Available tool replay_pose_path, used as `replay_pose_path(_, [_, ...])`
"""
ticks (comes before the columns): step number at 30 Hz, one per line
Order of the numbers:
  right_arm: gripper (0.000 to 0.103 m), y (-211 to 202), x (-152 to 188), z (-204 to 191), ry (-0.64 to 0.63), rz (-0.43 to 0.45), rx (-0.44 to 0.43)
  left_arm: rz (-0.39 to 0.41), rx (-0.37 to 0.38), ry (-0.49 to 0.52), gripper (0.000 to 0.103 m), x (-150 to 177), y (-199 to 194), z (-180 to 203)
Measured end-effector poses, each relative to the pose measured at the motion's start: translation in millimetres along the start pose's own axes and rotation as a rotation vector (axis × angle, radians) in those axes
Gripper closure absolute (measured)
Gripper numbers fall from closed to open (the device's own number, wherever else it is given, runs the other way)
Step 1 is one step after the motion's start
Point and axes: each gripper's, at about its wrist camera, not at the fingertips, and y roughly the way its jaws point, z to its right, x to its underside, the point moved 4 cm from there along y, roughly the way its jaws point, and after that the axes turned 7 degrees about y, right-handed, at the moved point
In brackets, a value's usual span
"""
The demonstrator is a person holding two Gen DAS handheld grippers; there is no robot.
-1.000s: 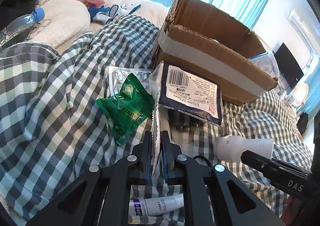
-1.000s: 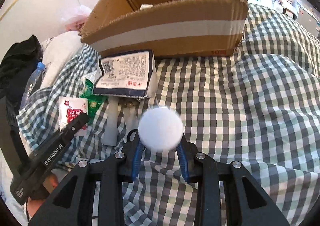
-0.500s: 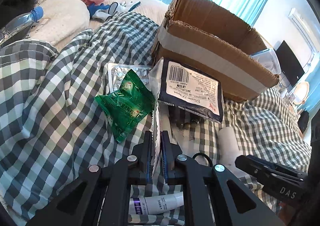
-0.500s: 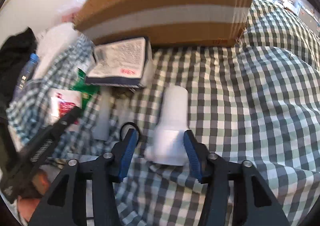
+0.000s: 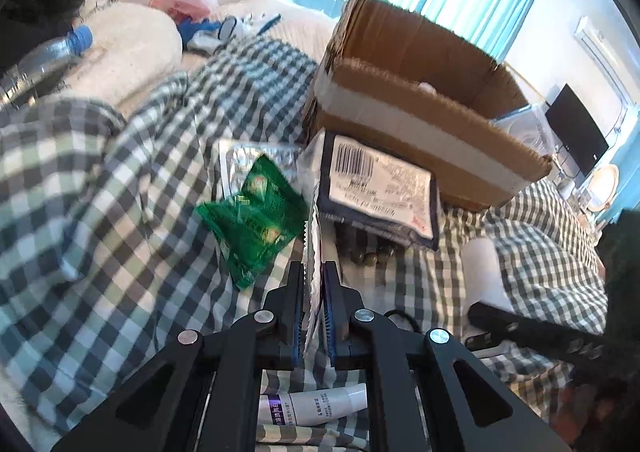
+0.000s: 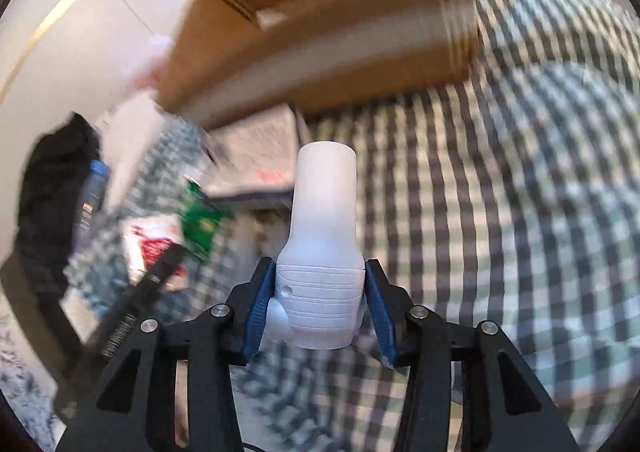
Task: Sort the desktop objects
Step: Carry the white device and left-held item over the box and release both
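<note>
My left gripper [image 5: 313, 272] is shut on a thin white sachet [image 5: 313, 252] held edge-on above the checked cloth. In front lie a green packet [image 5: 256, 220], a silver blister pack [image 5: 248, 160] and a dark pouch with a barcode label [image 5: 380, 192]. Behind them stands an open cardboard box [image 5: 420, 108]. My right gripper [image 6: 320, 292] is shut on the ribbed base of a white bottle [image 6: 322, 236], which points forward toward the box [image 6: 320, 36]. The bottle also shows in the left wrist view [image 5: 482, 268].
A white tube [image 5: 320, 404] lies under my left gripper. A water bottle [image 5: 40, 64] and white pillows lie at the far left. A red-and-white sachet [image 6: 148, 240] lies left of the right gripper. The right wrist view is motion-blurred.
The right gripper let the white bottle lie on the cloth, then closed on its base and lifted it. The left gripper has kept hold of the sachet and barely moved.
</note>
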Motion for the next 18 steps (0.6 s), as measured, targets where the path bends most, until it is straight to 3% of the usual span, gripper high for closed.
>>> replay_pose_path(4, [0.058, -33.4, -30.0, -14.9, -0.030, 0.077, -0.048, 0.064, 0.033, 0.037, 0.094, -27.4, -22.2, 15.8])
replay_pose_path(8, [0.058, -62.1, -73.7, -18.2, -0.011, 0.154, -0.080, 0.125, 0.068, 0.093, 0.094, -76.8, -39.0, 36.3])
replay_pose_path(10, [0.058, -70.4, -95.8, -15.0, -0.021, 0.188, -0.050, 0.156, 0.075, 0.112, 0.094, -99.0, -41.3, 43.9])
replay_pose_path(14, [0.058, -54.8, -123.4, -9.3, -0.028, 0.149, -0.029, 0.164, 0.098, 0.145, 0.094, -143.1, -25.7, 59.2])
replay_pose_path(18, [0.060, -41.7, -159.8, 9.3, -0.036, 0.139, -0.031, 0.132, 0.100, 0.184, 0.094, -160.6, 3.8, 71.6])
